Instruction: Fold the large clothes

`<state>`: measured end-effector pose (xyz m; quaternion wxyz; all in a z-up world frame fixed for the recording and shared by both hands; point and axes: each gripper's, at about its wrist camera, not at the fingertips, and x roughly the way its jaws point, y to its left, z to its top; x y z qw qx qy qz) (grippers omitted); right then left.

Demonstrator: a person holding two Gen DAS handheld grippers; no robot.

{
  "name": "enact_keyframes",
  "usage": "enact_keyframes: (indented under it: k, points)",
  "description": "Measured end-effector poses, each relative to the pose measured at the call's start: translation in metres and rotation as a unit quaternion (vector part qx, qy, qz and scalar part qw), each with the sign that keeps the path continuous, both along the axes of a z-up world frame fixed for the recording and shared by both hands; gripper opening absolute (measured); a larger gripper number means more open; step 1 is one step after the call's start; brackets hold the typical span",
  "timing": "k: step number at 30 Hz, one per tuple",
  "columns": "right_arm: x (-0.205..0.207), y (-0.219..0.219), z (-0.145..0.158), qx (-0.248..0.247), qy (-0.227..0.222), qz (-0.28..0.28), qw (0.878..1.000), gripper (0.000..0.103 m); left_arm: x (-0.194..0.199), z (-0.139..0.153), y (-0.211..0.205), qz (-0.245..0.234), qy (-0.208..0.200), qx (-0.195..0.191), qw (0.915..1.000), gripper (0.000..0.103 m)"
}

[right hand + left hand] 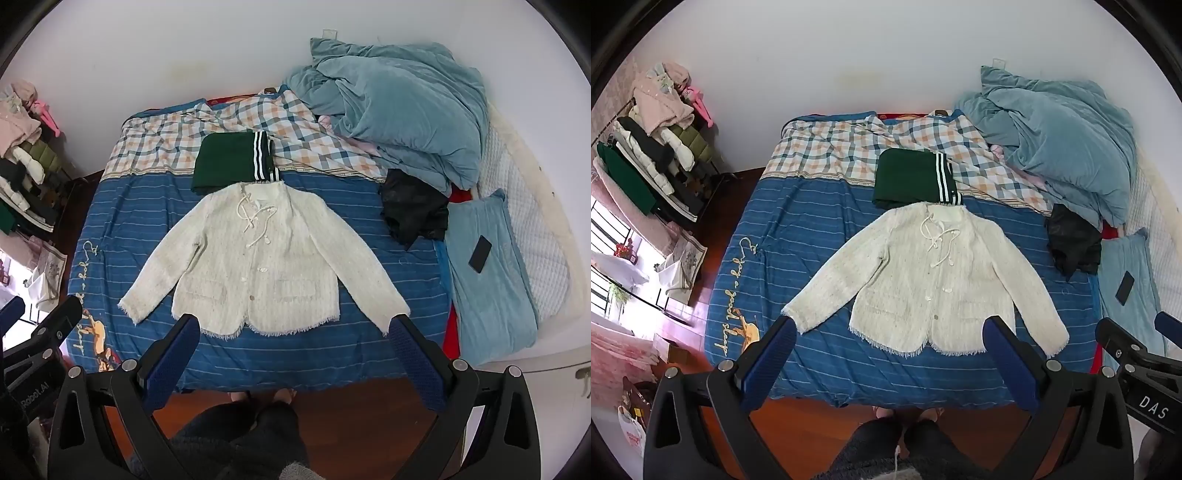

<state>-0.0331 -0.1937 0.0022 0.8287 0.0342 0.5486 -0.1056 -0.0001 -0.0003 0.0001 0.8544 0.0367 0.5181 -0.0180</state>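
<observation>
A cream tweed jacket [923, 280] lies flat, front up, on the blue striped bedspread [798, 236], sleeves spread out to both sides. It also shows in the right wrist view [258, 266]. A folded dark green garment with white stripes [912, 177] lies just beyond its collar, seen too in the right wrist view [232, 162]. My left gripper [890, 328] is open and empty, held high above the jacket's hem. My right gripper [295, 328] is open and empty, also high above the hem. The right gripper shows at the right edge of the left wrist view [1137, 354].
A crumpled light blue duvet [399, 110] and a black garment [413, 206] lie at the right of the bed. A phone [480, 254] rests on a blue pillow [487, 280]. A rack piled with clothes [657, 147] stands at the left. My legs are at the bed's foot.
</observation>
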Motion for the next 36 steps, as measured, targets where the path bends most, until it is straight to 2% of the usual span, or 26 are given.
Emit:
enact_keyframes:
  k: [6, 36]
  points:
    - [0.000, -0.005, -0.003, -0.016, 0.000, -0.001, 1.000, 0.103, 0.001, -0.001, 0.001, 0.000, -0.004, -0.001, 1.0000, 0.103]
    - [0.012, 0.001, 0.005, -0.010, -0.003, 0.011, 1.000, 0.103, 0.009, 0.017, 0.001, 0.002, -0.022, 0.005, 0.9997, 0.103]
